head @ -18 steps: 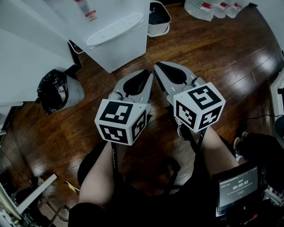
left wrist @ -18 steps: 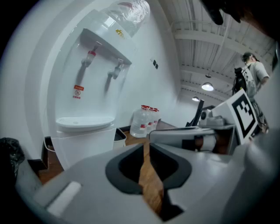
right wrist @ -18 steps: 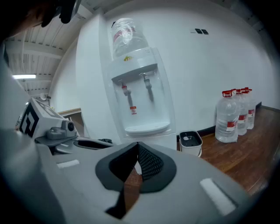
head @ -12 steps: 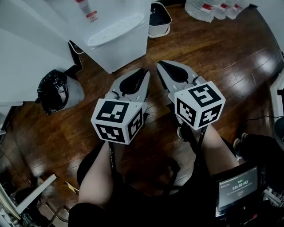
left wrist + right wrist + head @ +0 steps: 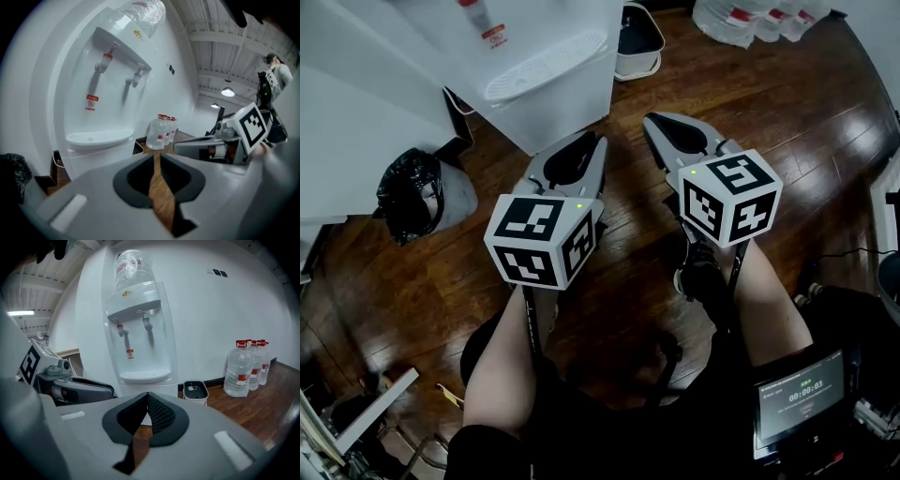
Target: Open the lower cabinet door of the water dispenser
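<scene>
The white water dispenser (image 5: 546, 66) stands on the wood floor ahead, with its drip tray above the plain lower cabinet front (image 5: 562, 114). The left gripper view shows the dispenser (image 5: 108, 93) with its two taps, and the right gripper view shows the same dispenser (image 5: 140, 333) with a bottle on top. My left gripper (image 5: 594, 141) hangs just short of the cabinet's near corner, its jaws (image 5: 154, 157) a thin slit apart with nothing between them. To its right, my right gripper (image 5: 654, 120) is shut and empty (image 5: 147, 394). Neither touches the cabinet.
A black bin bag (image 5: 412, 192) sits left of the dispenser. A small white bin (image 5: 636, 37) stands to its right, and several water bottles (image 5: 750, 17) line the far wall. A screen (image 5: 803, 398) is low on the right. A person (image 5: 276, 77) stands in the background.
Both grippers have moved forward toward the dispenser, the left one drawing close to the cabinet's corner. Neither gripper's jaws have visibly changed.
</scene>
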Motion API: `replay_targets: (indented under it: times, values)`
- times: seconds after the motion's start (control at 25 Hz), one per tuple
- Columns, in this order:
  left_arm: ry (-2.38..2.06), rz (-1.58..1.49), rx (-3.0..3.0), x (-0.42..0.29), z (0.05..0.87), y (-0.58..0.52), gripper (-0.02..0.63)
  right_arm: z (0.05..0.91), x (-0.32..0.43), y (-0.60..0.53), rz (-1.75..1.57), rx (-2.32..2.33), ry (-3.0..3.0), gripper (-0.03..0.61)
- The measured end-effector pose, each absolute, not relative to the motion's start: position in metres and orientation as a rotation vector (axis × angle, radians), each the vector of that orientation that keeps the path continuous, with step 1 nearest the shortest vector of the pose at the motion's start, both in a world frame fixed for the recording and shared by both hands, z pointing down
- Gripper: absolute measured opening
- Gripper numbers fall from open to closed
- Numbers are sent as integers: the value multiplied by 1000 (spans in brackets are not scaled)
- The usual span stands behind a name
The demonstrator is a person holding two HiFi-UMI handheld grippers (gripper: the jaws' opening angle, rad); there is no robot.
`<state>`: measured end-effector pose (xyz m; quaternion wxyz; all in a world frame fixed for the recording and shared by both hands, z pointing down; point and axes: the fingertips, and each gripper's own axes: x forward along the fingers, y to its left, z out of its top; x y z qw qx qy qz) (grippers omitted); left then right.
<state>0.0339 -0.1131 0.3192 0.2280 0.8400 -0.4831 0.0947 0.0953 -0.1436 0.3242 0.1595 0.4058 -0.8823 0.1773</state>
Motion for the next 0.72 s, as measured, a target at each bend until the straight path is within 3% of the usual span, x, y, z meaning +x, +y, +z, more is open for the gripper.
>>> replay_targets:
  times: [0.52, 0.72]
  values:
    - [-1328, 344, 2292, 24, 339, -150, 64, 352, 85, -198, 501, 1059, -2489, 6]
    - [-1296, 458, 2325, 28, 353, -165, 92, 378, 83, -220, 409, 959, -2419, 76]
